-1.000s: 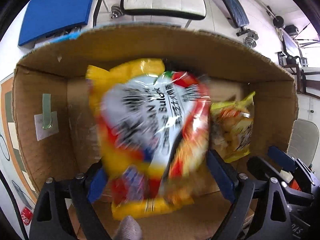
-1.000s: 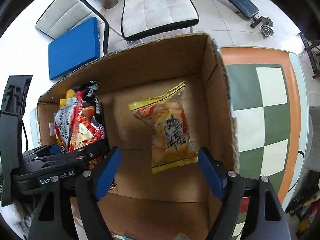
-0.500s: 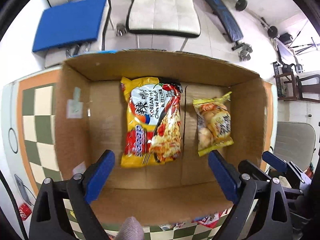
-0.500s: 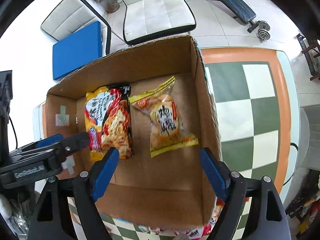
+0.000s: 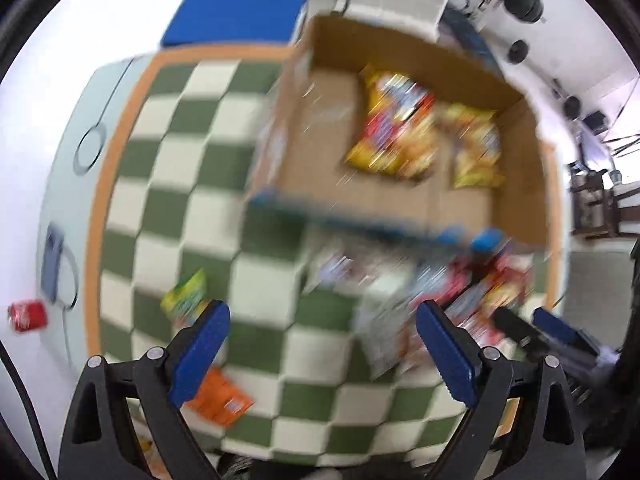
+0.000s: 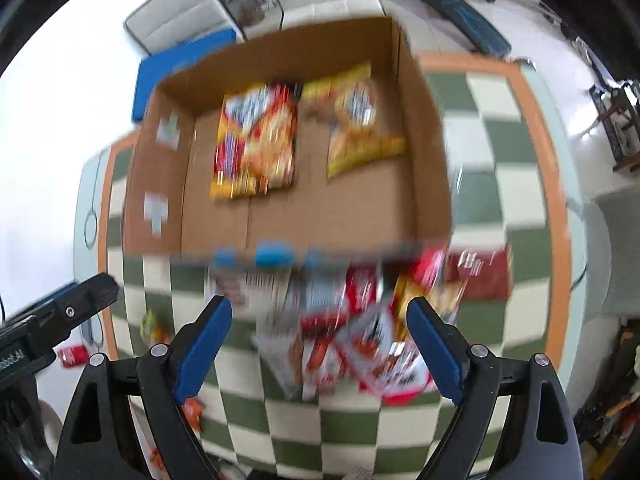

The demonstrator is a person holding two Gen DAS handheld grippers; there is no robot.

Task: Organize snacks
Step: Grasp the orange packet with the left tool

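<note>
Bright, motion-blurred fisheye views, edges strongly curved.

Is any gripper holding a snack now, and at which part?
No. The left gripper and the right gripper are both open, with nothing between their fingers.

Both my wrist cams look down from above, past their own blue fingers, onto the checkered table (image 5: pixel 208 208). Left one sits further left, right one more centered on the cardboard box (image 6: pixel 424 152). Both catch the box and the blurry snack pile (image 6: pixel 360 332) in front.
</note>
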